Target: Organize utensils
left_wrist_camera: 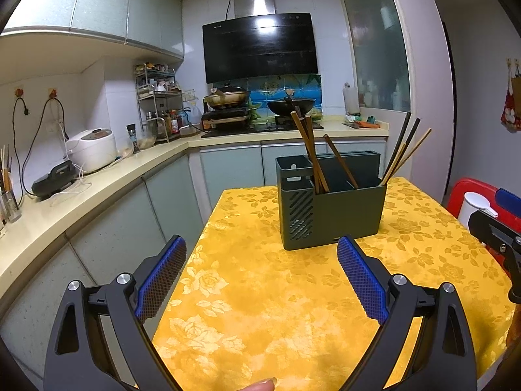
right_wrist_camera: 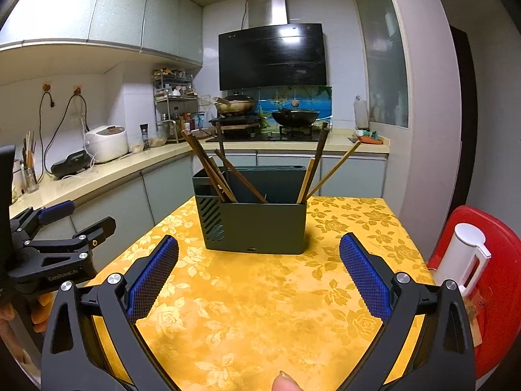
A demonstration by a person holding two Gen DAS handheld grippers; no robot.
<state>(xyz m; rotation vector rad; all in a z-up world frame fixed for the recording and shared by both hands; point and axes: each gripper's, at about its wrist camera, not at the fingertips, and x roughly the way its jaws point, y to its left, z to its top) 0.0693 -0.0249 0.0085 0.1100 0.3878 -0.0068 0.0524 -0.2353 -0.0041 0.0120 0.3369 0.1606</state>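
Note:
A dark green utensil holder (left_wrist_camera: 332, 208) stands on the yellow floral tablecloth (left_wrist_camera: 260, 293). Several brown chopsticks (left_wrist_camera: 309, 150) lean in its left compartment and several more (left_wrist_camera: 403, 153) lean out of its right end. My left gripper (left_wrist_camera: 262, 247) is open and empty, a little in front of the holder. In the right wrist view the holder (right_wrist_camera: 257, 224) stands ahead with chopsticks (right_wrist_camera: 208, 169) at both ends. My right gripper (right_wrist_camera: 259, 247) is open and empty, just short of the holder. The left gripper (right_wrist_camera: 65, 228) shows at the left edge.
A kitchen counter (left_wrist_camera: 97, 179) runs along the left and back with a rice cooker (left_wrist_camera: 92, 148), a spice rack, woks on the stove (left_wrist_camera: 260, 110) and a black range hood. A red stool (right_wrist_camera: 488, 286) with a white container (right_wrist_camera: 462, 260) stands at the table's right.

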